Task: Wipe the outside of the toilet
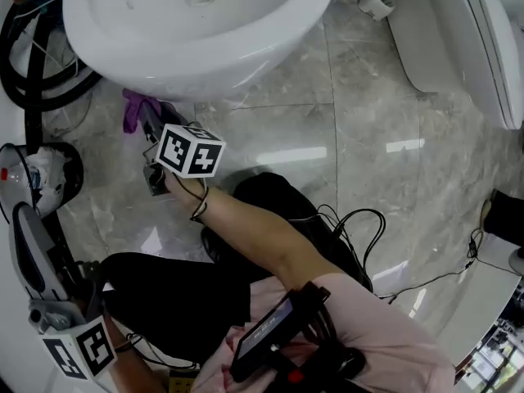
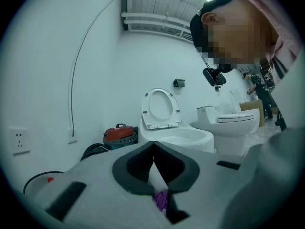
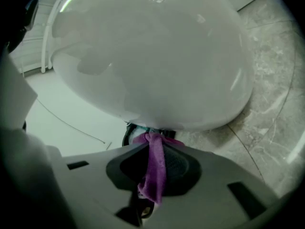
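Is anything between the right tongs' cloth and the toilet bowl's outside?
Nothing visible. The right tongs, shut on the purple cloth, point straight at the toilet bowl underside, with the cloth's tip at its surface.

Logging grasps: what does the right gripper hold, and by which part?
The purple cloth, pinched along its middle by the right gripper; both ends stick out.

Head cam steeply down on toilet bowl, right gripper cam v. close under same bowl, left gripper cam low, facing across rm.
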Demonstrator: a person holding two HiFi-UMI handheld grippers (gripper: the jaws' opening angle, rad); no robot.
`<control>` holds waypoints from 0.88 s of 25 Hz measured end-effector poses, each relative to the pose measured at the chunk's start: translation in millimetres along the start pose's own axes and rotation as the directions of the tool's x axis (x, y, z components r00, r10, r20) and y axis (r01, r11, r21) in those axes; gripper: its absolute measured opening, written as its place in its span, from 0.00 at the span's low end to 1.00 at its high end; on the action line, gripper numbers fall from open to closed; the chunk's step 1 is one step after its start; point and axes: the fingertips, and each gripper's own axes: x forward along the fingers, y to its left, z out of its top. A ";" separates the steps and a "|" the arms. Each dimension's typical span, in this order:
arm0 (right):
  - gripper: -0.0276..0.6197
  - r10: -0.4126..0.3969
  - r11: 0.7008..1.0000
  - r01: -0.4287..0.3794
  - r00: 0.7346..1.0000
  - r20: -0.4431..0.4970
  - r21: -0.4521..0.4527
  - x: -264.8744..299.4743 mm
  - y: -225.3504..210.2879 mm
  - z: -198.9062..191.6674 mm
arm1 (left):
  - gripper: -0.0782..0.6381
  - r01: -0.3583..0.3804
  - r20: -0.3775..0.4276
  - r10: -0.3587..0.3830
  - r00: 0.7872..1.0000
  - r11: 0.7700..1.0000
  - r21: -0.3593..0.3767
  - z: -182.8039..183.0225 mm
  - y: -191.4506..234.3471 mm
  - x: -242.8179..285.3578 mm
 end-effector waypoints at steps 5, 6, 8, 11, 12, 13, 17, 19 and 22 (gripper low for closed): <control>0.14 -0.016 1.000 0.015 0.999 0.032 0.023 -6.5 -13.8 17.7 | 0.12 0.039 0.001 -0.039 0.999 0.999 -0.004 -2.9 -17.8 7.4; 0.14 -0.012 1.000 0.012 1.000 0.027 0.022 -8.8 -13.4 18.0 | 0.12 0.042 0.004 -0.042 0.999 0.999 -0.007 -2.0 -20.6 8.3; 0.14 -0.010 1.000 0.009 1.000 0.019 0.020 -15.8 -14.9 20.4 | 0.12 0.049 0.006 -0.049 0.999 0.999 -0.006 -0.1 -25.3 10.6; 0.13 -0.013 1.000 0.013 1.000 0.010 0.005 -28.2 -18.8 25.4 | 0.12 0.059 0.003 -0.059 0.998 0.998 0.001 1.4 -29.7 14.4; 0.13 -0.014 1.000 0.014 1.000 0.006 -0.003 -31.7 -19.6 26.5 | 0.12 0.063 0.002 -0.063 0.998 0.998 -0.001 1.3 -31.2 15.8; 0.13 -0.016 1.000 0.016 1.000 0.001 -0.012 -35.1 -20.4 27.4 | 0.12 0.068 0.002 -0.068 0.998 0.998 -0.003 0.9 -32.8 17.1; 0.13 -0.030 0.999 0.029 0.999 -0.027 -0.032 -49.0 -25.2 30.0 | 0.12 0.086 0.000 -0.086 0.996 0.996 -0.009 0.4 -39.8 23.1; 0.13 -0.036 0.999 0.034 0.998 -0.042 -0.039 -55.7 -27.9 33.6 | 0.12 0.099 0.005 -0.099 0.995 0.995 -0.009 3.1 -44.0 28.3; 0.13 -0.043 0.998 0.039 0.997 -0.067 -0.052 -69.0 -33.1 41.0 | 0.12 0.112 0.015 -0.112 0.994 0.994 -0.004 9.1 -51.0 34.8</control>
